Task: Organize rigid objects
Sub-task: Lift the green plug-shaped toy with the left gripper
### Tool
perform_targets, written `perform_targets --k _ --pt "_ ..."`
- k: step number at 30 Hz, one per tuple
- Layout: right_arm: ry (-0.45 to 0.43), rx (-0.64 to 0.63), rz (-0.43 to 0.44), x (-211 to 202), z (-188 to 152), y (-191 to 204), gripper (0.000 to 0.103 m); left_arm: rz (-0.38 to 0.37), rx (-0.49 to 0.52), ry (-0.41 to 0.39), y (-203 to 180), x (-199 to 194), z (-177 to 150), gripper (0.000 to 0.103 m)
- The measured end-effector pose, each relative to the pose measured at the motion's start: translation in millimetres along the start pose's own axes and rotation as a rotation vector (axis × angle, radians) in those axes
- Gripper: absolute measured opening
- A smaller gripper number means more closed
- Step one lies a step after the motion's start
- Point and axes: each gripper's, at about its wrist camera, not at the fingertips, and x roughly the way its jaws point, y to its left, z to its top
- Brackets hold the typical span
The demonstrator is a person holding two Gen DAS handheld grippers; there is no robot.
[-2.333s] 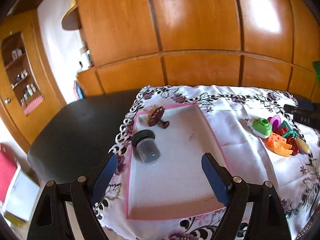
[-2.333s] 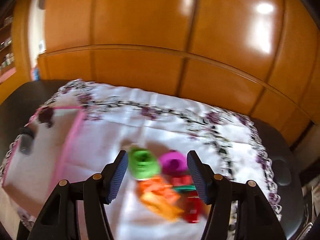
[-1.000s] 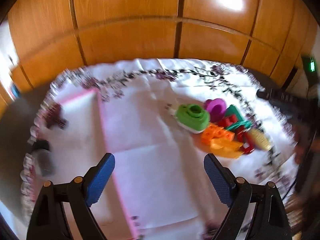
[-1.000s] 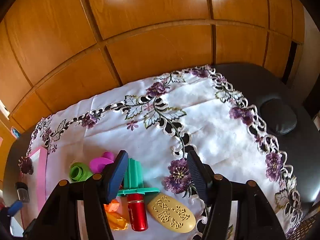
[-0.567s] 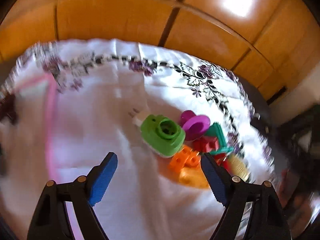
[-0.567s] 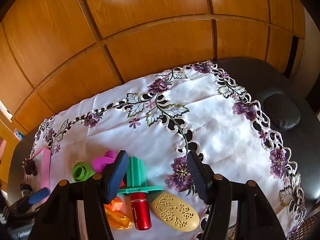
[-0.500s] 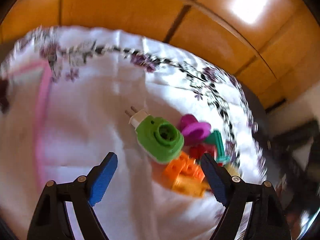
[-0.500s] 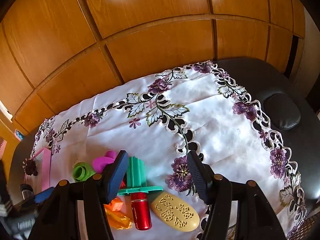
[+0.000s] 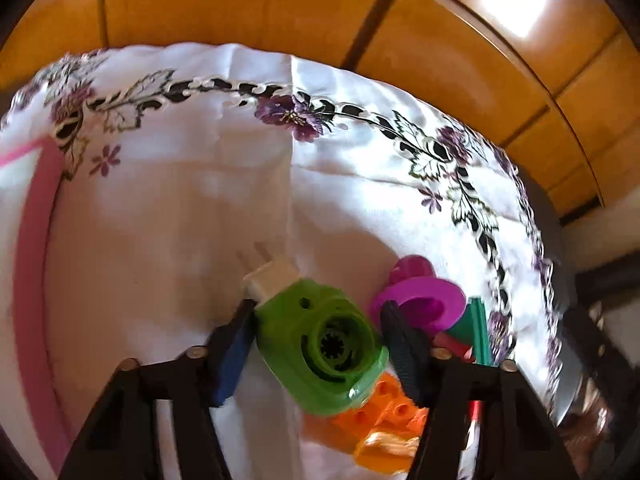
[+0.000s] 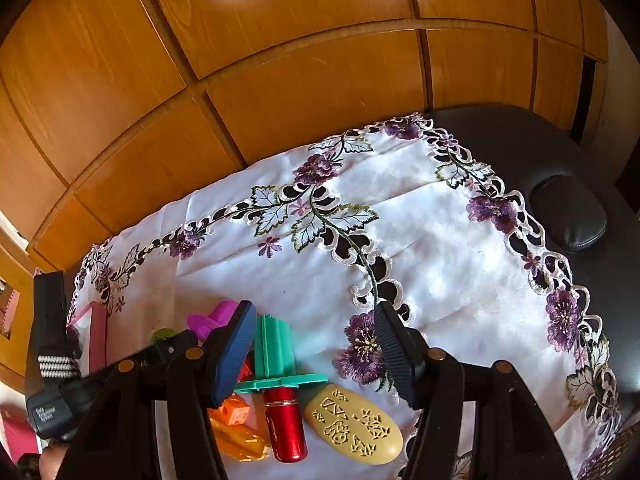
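A green plug-in device (image 9: pixel 320 344) with a white plug lies on the white embroidered cloth, at the left of a pile of small objects. My left gripper (image 9: pixel 320 340) has its fingers on either side of the device, close to its sides; I cannot tell whether they press it. A magenta spool (image 9: pixel 420 300), a teal piece (image 10: pixel 276 356), orange bricks (image 9: pixel 384 412), a red lipstick (image 10: pixel 286 424) and a yellow oval case (image 10: pixel 354 424) make up the pile. My right gripper (image 10: pixel 314 348) is open and empty, above the teal piece and the lipstick.
A pink-rimmed white tray (image 9: pixel 32 280) lies at the left of the cloth. Wooden cabinet doors (image 10: pixel 280 60) stand behind the table. The dark table top (image 10: pixel 560 168) shows bare at the right, past the cloth's edge.
My left gripper swung from the tray over to the pile and moved down around the green device, its fingers now much closer together. The right gripper has stayed almost still.
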Motion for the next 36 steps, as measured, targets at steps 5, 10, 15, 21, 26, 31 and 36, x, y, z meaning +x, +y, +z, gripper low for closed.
perform_targets --k 5,10,15,21,26,31,36 --pt "0.004 0.040 -0.003 1 1 -8 0.062 -0.022 0.083 0.024 14 -19 -20 0.052" --pt "0.018 0.064 0.002 3 1 -12 0.062 -0.101 0.121 0.069 25 -29 -45 0.054" --pt "0.027 0.057 -0.013 6 0 -12 0.062 -0.058 0.180 0.067 13 -30 -57 0.067" --pt "0.046 0.079 -0.013 9 -1 -17 0.062 -0.022 0.175 0.072 5 -31 -67 0.078" --pt "0.037 0.075 -0.008 7 -1 -16 0.062 0.008 0.142 0.059 11 -31 -66 0.064" --pt "0.023 0.069 0.054 3 1 -13 0.062 0.030 0.163 0.002 16 -34 -72 0.056" --pt "0.044 0.022 0.091 6 -2 -1 0.048 0.057 0.238 -0.072 12 -40 -93 0.053"
